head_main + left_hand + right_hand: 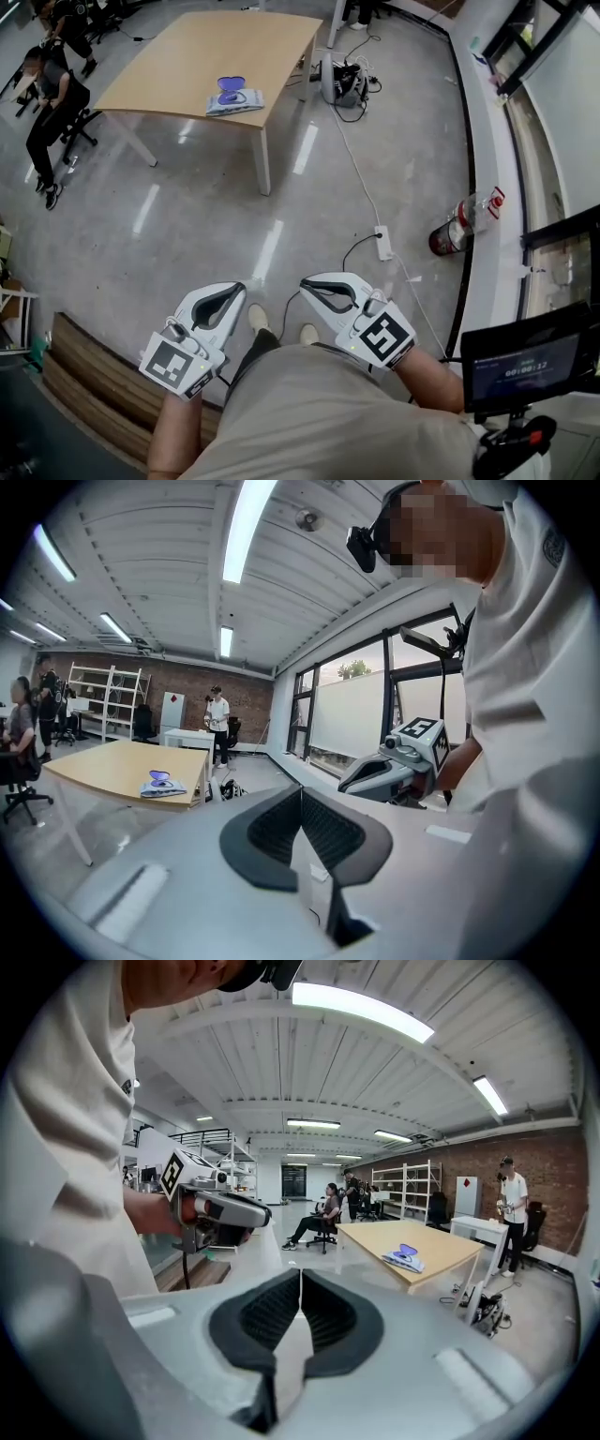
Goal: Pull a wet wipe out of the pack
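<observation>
Right gripper (300, 1274) is holding its jaws pressed together, with nothing sitting between them. Left gripper (258, 1213) is hovering at picture left, gripped by a hand. A pack (405, 1259) is lying on a table (450, 1246), well apart from both. One person (323, 1211) is sitting beyond the table.

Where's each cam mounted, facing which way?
Head view: on the head, steeply down at the floor; left gripper, right gripper, forearms, torso show.
Left gripper view: on that gripper, along shut jaws toward the table; right gripper, torso at right.
Right gripper view: likewise; left gripper at left.
Shared: wipe pack on the table.
</observation>
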Demonstrator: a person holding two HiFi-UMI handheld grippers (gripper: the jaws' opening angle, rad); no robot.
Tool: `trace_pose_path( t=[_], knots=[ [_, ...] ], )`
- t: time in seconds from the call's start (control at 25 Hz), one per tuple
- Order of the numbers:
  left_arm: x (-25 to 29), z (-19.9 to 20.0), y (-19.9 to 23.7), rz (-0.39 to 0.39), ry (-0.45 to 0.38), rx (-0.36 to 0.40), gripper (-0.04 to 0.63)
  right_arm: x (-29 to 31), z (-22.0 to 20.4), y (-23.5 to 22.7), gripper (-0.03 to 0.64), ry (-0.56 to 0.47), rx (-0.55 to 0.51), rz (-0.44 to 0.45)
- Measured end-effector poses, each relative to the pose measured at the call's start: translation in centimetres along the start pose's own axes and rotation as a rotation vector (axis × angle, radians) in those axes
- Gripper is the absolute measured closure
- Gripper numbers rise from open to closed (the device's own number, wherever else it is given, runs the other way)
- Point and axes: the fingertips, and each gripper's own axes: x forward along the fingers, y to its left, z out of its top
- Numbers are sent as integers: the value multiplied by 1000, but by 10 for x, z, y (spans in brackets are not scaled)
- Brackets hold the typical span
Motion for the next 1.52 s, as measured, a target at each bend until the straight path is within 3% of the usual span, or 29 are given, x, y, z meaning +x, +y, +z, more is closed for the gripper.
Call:
trace_pose_path(
  t=[0.4,0.6,0.88,1.08,1.52],
  knots=[
    [8,-19,-73,42,10,-5,588,-60,-38,22,609,-7,-23,48],
    [9,-16,-90,49,10,-11,588,-75,-36,28,609,-17,-24,56],
    [2,-28,-79,-1,10,-2,588,-63,-35,36,609,-18,-38,3],
    [2,-9,-58,-34,2,24,588,-47,-12,34,609,-32,-37,-20],
    [-13,5,-29,-34,2,15,588,-21,18,35,609,-36,-57,-11]
  ],
)
